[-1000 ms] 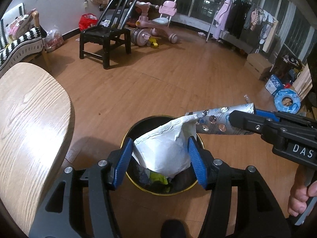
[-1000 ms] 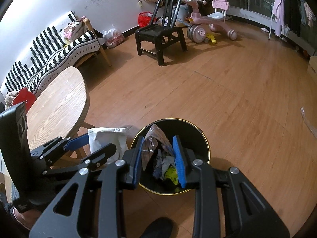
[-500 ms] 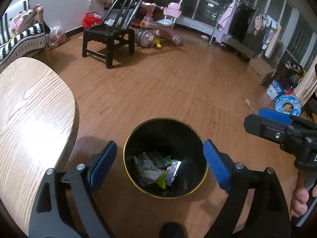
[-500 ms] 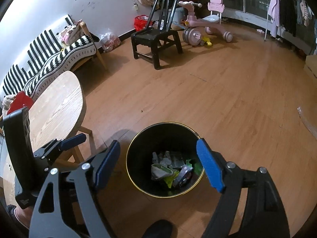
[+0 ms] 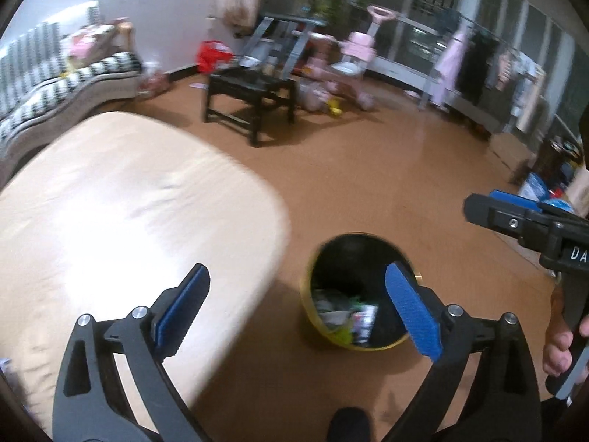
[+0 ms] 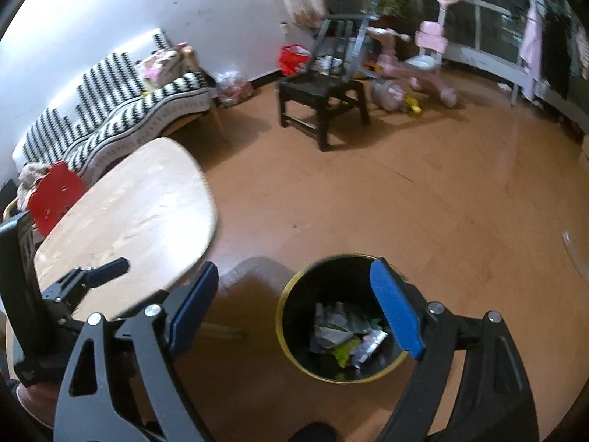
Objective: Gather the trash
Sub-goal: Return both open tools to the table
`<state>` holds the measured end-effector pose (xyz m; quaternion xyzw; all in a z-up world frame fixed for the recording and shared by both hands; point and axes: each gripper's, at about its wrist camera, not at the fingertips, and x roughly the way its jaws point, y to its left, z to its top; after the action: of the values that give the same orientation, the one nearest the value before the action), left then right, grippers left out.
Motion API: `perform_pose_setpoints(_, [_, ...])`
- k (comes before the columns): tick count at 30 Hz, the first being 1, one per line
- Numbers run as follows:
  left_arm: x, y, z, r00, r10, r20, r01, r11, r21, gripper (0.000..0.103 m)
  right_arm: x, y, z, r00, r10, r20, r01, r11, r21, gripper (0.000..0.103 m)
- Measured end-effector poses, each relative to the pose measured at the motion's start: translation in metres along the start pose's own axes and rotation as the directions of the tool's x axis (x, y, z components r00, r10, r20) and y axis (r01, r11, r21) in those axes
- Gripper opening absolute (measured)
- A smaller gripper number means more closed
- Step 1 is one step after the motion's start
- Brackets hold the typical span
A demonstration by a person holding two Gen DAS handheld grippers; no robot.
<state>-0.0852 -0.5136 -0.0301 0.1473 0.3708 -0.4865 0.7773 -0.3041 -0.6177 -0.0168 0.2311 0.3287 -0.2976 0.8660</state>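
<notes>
A black trash bin with a gold rim (image 5: 333, 254) (image 6: 291, 294) stands on the wooden floor beside the table. Crumpled wrappers and paper (image 5: 346, 318) (image 6: 346, 335) lie in its bottom. My left gripper (image 5: 298, 313) is open and empty, raised above the table's edge and the bin. My right gripper (image 6: 294, 313) is open and empty, above the bin and slightly to its left. The right gripper also shows at the right of the left wrist view (image 5: 522, 217). The left gripper shows at the lower left of the right wrist view (image 6: 73, 283).
A light wooden table (image 5: 110, 221) (image 6: 129, 221) fills the left. A black chair (image 6: 320, 92), a pink tricycle (image 6: 423, 55), a striped sofa (image 6: 110, 110) and a clothes rack (image 5: 478, 59) stand further off. A clear scrap (image 6: 572, 248) lies on the floor, right.
Both grippers opened and dropped the white paper and the patterned wrapper into the bin. Both have since swung left and lifted, bringing the table into view.
</notes>
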Motion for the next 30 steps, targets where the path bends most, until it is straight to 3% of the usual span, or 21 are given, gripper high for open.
perform_pose_setpoints(5, [-0.056, 0.076, -0.009, 0.993, 0.113, 0.019, -0.11, 0.986, -0.124, 0.094, 0.001, 0.072, 0.01, 0.997, 0.072, 0.001, -0.071, 0.993, -0.099, 0.083])
perform_pose_setpoints(8, [-0.094, 0.125, -0.021, 0.978, 0.208, 0.028, -0.2, 0.962, -0.188, 0.094, 0.003, 0.126, 0.009, 0.992, 0.129, -0.012, -0.129, 0.977, -0.167, 0.084])
perform_pose_setpoints(13, [-0.154, 0.205, -0.053, 0.942, 0.336, 0.012, -0.315, 0.893, -0.323, 0.094, 0.016, 0.217, 0.002, 0.97, 0.237, -0.058, -0.244, 0.941, -0.235, 0.084])
perform_pose_setpoints(19, [-0.218, 0.282, -0.099, 0.885, 0.465, -0.025, -0.43, 0.795, -0.429, 0.094, 0.025, 0.33, -0.017, 0.938, 0.323, -0.125, -0.347, 0.877, -0.334, 0.084])
perform_pose_setpoints(25, [-0.265, 0.349, -0.144, 0.843, 0.533, -0.073, -0.486, 0.696, -0.528, 0.094, 0.036, 0.424, -0.058, 0.916, 0.346, -0.203, -0.401, 0.802, -0.443, 0.084])
perform_pose_setpoints(30, [-0.286, 0.388, -0.167, 0.816, 0.569, -0.102, -0.513, 0.63, -0.583, 0.094, 0.049, 0.47, -0.093, 0.909, 0.335, -0.248, -0.416, 0.76, -0.5, 0.084])
